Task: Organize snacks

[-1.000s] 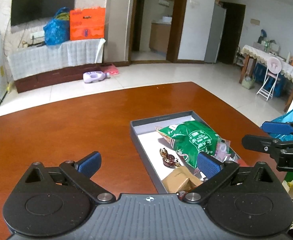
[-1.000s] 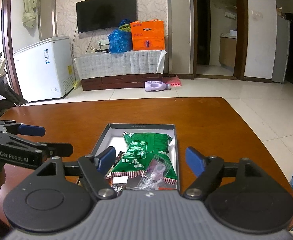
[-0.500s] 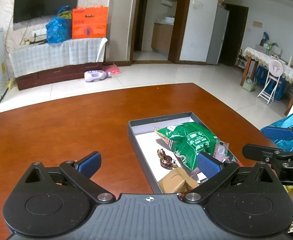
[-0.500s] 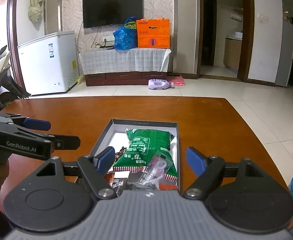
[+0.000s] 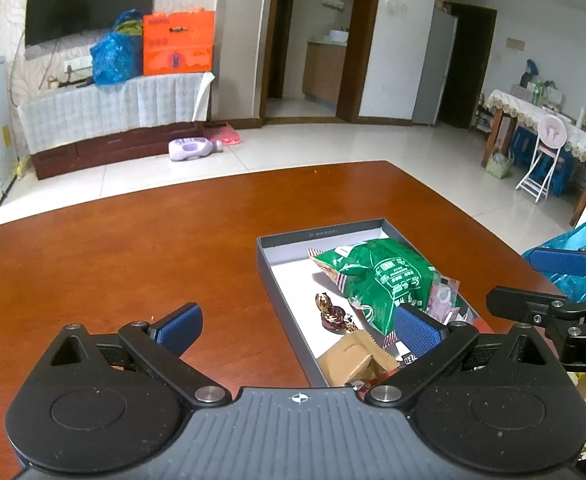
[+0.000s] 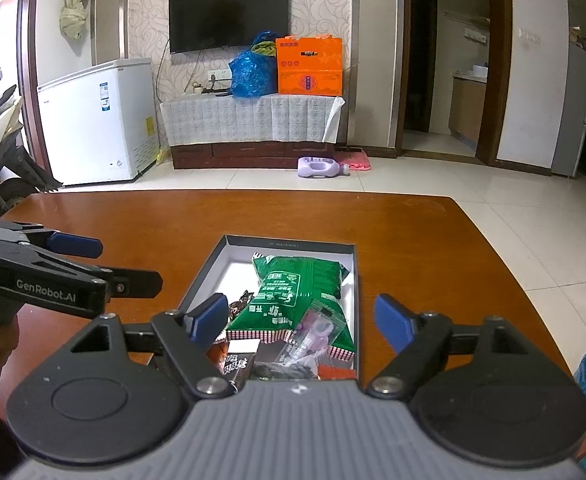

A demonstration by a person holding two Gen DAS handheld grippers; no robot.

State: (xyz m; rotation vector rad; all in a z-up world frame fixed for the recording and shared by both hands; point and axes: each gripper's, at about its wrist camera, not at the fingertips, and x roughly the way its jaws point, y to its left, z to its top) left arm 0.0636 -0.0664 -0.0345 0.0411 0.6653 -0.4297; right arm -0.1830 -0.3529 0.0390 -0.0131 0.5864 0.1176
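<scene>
A shallow grey box (image 5: 269,268) (image 6: 201,272) lies on the brown wooden table and holds snacks. A green snack bag (image 5: 385,276) (image 6: 293,292) lies on top. A clear packet (image 6: 313,332), a gold-wrapped sweet (image 5: 329,308), a tan pouch (image 5: 349,360) and dark packets (image 6: 237,360) lie beside it. My left gripper (image 5: 297,328) is open and empty, above the box's near left corner. My right gripper (image 6: 305,316) is open and empty, above the box's near end. Each gripper shows in the other's view.
The wooden table (image 5: 133,260) extends left and far from the box. Its right edge is close to the box (image 6: 493,248). A blue plastic bag (image 5: 573,248) sits off the table's right side. A freezer, a TV stand and a white chair stand in the room beyond.
Both grippers have tilted slightly, so the box sits a little lower in each view. Both stay open. Nothing in the box has moved.
</scene>
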